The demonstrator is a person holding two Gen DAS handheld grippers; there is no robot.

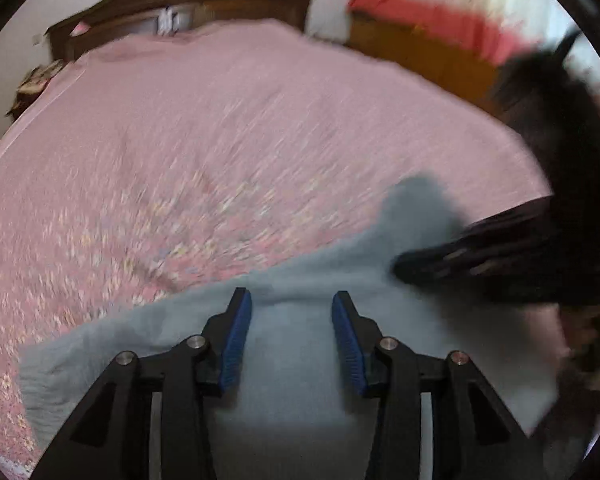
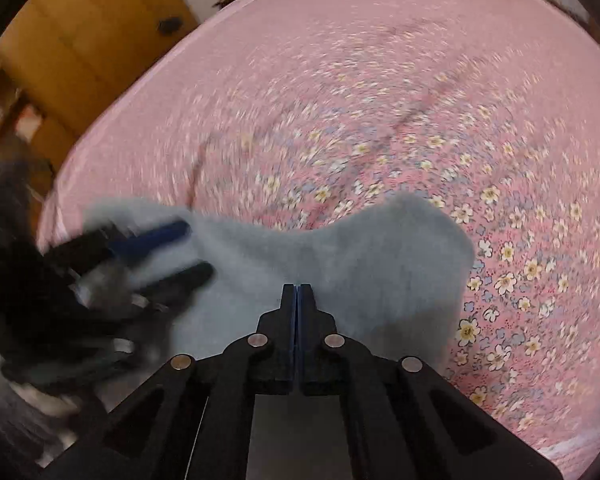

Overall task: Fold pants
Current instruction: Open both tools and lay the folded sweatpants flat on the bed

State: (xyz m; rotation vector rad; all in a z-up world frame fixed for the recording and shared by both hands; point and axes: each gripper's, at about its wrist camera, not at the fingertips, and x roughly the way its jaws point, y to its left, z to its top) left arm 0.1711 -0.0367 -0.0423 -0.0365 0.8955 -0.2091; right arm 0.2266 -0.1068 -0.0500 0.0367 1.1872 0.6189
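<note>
Pants (image 1: 300, 352) of pale grey-blue fabric lay on the pink flowered bedspread (image 1: 220, 140), near its front edge, and we saw them blurred in both views. Our left gripper (image 1: 291, 300) hung over the cloth with its blue-padded fingers (image 1: 236, 336) spread wide and nothing caught between them. In the right wrist view that same gripper (image 2: 186, 246) showed at the left side, smeared by motion, its two fingers apart above the fabric.

Our right gripper (image 2: 299, 290) had its jaws pressed flat together, pad against pad. The grey cloth (image 2: 340, 260) spread just beyond the fingertips, but we could not tell whether a fold of it was pinched there. From the left wrist view the right gripper (image 1: 404, 266) appeared as a dark blur reaching in over the right part of the pants.

Beyond the bed stood a dark wooden headboard (image 1: 180, 4) and an orange-brown cabinet (image 1: 420, 52); the same cabinet (image 2: 80, 40) filled the upper left of the right wrist view.
</note>
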